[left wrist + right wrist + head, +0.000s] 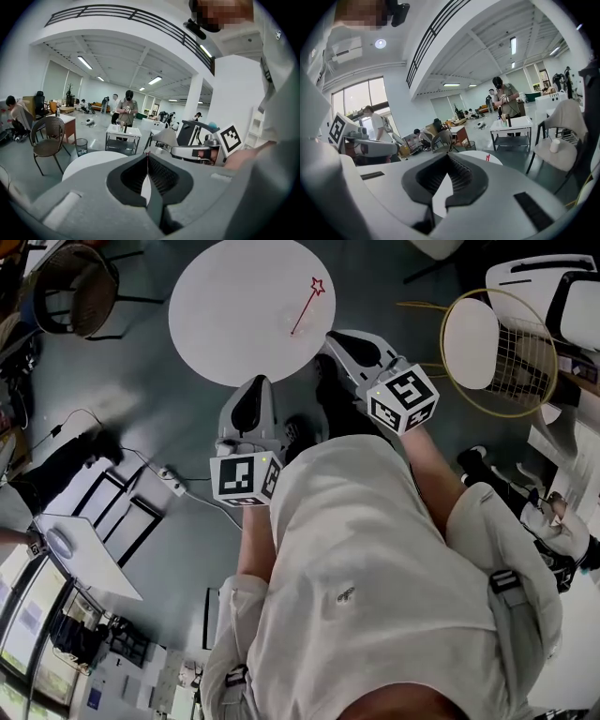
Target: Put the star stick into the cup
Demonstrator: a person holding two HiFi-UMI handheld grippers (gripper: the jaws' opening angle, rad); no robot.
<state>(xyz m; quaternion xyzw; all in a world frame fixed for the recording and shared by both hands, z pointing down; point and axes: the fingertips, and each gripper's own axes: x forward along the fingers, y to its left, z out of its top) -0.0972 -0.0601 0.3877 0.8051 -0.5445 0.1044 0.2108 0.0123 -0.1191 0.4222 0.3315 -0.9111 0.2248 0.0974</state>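
Meanwhile, star stick (306, 307) lies on round table (225, 315) — untouched.

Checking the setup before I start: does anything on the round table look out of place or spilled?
Nothing looks spilled or damaged. The star stick is on the table, toward its right side. One oddity: no cup shows plainly; a faint smudge by the stick's lower end may be a clear one.

A red star stick (307, 306) lies on a round white desk (225, 315), toward its right edge. At the near rim, the left gripper (254, 385) and right gripper (337, 341) point toward the desk, held by a person in a pale shirt (356, 559) above a dark floor (169, 418).
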